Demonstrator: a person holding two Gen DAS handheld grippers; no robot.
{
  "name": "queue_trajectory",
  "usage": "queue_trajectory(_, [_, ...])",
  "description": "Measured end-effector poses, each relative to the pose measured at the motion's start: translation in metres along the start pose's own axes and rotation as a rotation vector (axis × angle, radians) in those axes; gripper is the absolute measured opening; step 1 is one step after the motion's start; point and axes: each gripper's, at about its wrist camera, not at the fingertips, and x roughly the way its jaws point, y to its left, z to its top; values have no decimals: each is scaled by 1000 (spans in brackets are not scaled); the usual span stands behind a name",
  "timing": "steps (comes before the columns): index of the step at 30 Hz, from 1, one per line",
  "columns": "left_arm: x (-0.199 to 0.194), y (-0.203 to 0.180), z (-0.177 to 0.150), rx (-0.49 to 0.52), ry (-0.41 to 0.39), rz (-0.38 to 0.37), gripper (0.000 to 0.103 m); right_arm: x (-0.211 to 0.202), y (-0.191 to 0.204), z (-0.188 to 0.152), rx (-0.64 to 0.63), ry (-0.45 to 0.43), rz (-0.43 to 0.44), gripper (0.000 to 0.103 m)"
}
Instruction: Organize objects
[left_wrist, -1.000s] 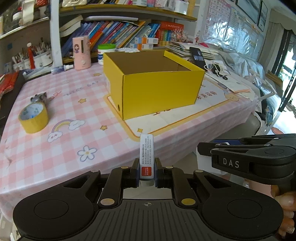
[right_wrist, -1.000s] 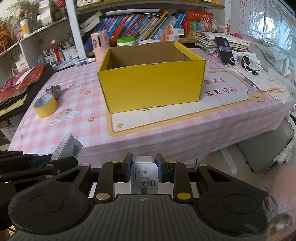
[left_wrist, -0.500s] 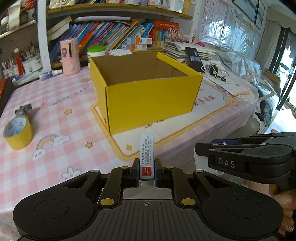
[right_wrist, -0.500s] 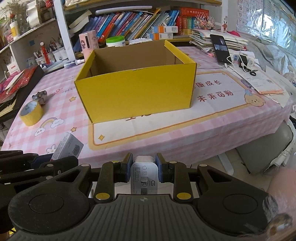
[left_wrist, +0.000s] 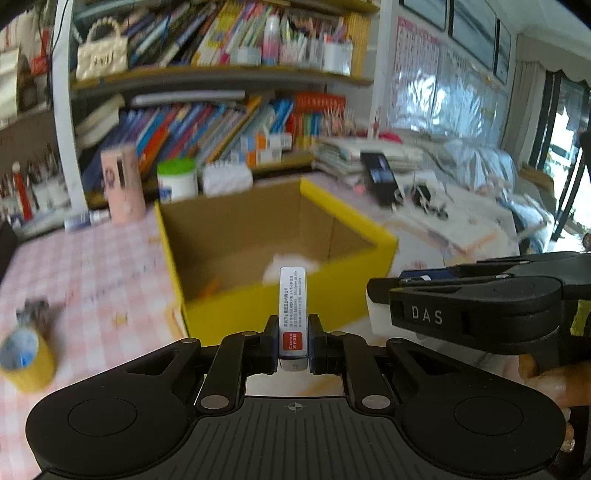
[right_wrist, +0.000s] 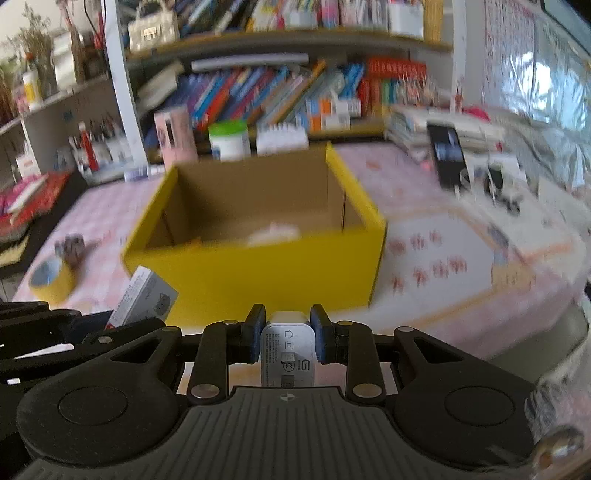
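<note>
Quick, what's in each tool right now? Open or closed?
Left tool: closed on a small white box with a red label.
Right tool: closed on a white charger plug.

Open yellow box (right_wrist: 266, 273) on table; slim packet (left_wrist: 293, 317), white charger (right_wrist: 288, 354) aloft.

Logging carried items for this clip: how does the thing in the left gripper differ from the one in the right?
The slim white carton with a red label is narrow and sticks out far beyond the left gripper. The white plastic charger block is wider, stubbier and barely passes the right gripper. Both are white, clamped, facing the yellow cardboard box.
</note>
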Motion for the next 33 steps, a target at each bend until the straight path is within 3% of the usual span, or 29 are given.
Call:
queue_trajectory(10, [41,7,54,-11,-52,101,13,24,-23,75,-58,-145,64,25])
queue_trajectory(15, [75,19,64,-41,3,150,13,53,-31,98,-69,-152,83,25])
queue_trajectory(23, [124,32,51,-74,132,210,13,121,-26,115,-159,-39,127,25])
queue_trajectory(33, [153,31,53,-55,213,217,14,187,-2,122,-371,151,207,25])
